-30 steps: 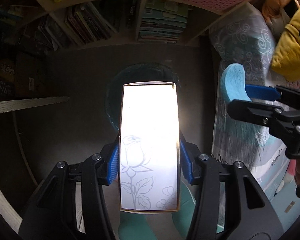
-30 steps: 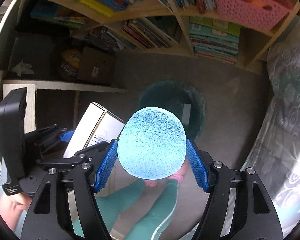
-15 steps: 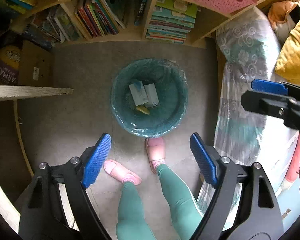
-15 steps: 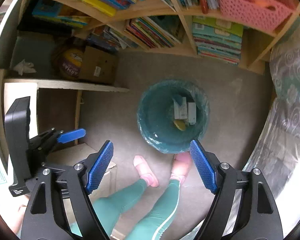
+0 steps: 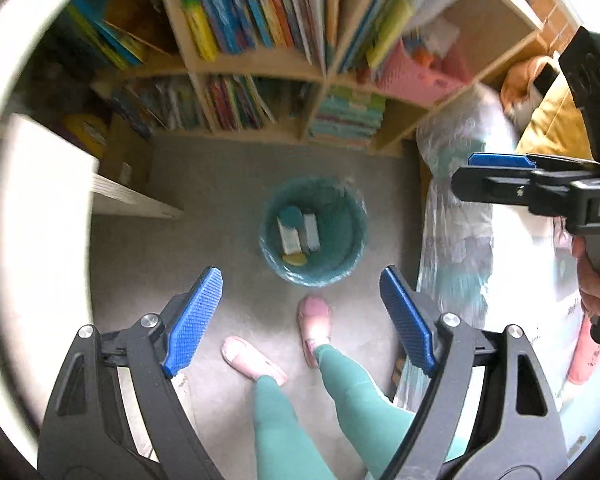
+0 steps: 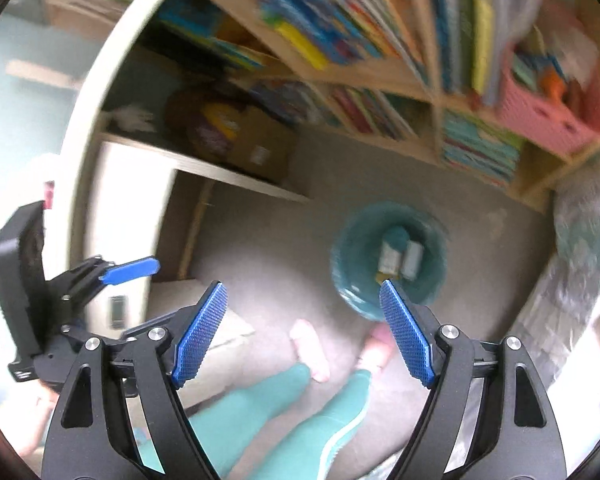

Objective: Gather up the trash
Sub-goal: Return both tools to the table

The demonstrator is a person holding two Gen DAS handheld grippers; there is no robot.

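**Both hand-held grippers empty above the bin**

The left hand-held gripper and right hand-held gripper hang with jaws spread wide, gripping nothing. The trash, two pale cartons, a teal round piece and a yellow scrap, lies inside the teal bin on the floor. Judged best practice: lift clear of the rim before seeking more litter. Legible writing: only "DA" on the right tool's body.

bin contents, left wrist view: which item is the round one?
The teal disc at the far side of the trash bin. The two white boxes are rectangular; the yellow piece is flatter, nearer the feet.
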